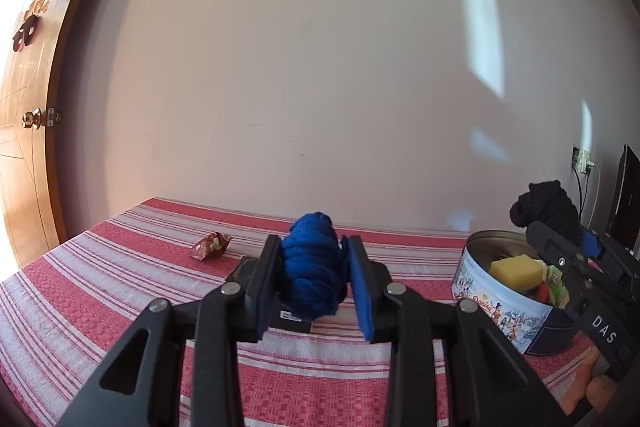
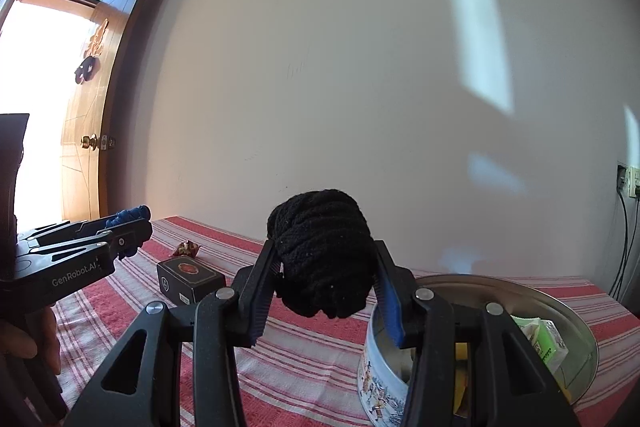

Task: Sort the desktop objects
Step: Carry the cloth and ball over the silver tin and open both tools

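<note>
Left claw (image 1: 314,279) gripping blue bundle (image 1: 312,267), black box (image 1: 292,319) mostly hidden behind

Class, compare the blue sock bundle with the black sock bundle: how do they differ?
The blue sock bundle sits in the left claw above the striped cloth; the black sock bundle sits in the right claw by the open tin. Colour differs. Both are balled up, clamped and lifted.

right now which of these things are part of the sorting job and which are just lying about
In the job:
- blue knit bundle, clamped in the left gripper
- black knit bundle, clamped in the right gripper
- cookie tin, already holding a yellow sponge and small packets
- black box
- crumpled wrapper

Just there:
- striped tablecloth
- door
- wall socket
</note>
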The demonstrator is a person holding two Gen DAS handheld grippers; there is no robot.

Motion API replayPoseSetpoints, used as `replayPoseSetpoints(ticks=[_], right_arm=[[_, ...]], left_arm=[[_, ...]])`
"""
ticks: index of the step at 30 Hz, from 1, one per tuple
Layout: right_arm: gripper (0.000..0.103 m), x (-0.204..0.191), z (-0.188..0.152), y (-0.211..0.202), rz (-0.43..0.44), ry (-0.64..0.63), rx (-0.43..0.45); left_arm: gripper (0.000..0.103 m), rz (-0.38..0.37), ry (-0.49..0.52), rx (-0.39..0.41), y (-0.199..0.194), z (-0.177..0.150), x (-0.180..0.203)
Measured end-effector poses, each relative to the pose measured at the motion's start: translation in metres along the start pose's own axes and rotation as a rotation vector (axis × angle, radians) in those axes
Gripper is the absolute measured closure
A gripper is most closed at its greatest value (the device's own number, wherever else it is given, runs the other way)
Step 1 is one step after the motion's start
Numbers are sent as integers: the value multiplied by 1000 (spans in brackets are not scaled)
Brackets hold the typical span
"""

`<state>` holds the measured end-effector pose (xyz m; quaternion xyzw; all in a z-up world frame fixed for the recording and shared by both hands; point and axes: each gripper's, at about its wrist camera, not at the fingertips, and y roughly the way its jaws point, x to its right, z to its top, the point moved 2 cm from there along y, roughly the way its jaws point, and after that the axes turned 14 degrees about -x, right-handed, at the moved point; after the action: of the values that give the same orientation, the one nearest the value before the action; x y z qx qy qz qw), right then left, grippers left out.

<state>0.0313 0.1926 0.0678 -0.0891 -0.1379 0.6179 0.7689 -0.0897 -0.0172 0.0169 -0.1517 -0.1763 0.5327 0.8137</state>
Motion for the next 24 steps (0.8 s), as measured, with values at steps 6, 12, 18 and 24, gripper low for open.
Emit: replayPoseSetpoints(ticks=[6,12,18,24], right_arm=[[54,29,-8,-11,-9,52,-7],[54,53,-14,-26,-45,73,15],[54,80,-15,-33,-90,122,17],[55,106,-20,-42,-143,155,22]], left_arm=[[71,-33,26,1,6,0,24],[70,-74,53,-4,9,-1,54],[70,-116,70,-6,14,-2,79],[70,-150,99,0,16,-2,105]])
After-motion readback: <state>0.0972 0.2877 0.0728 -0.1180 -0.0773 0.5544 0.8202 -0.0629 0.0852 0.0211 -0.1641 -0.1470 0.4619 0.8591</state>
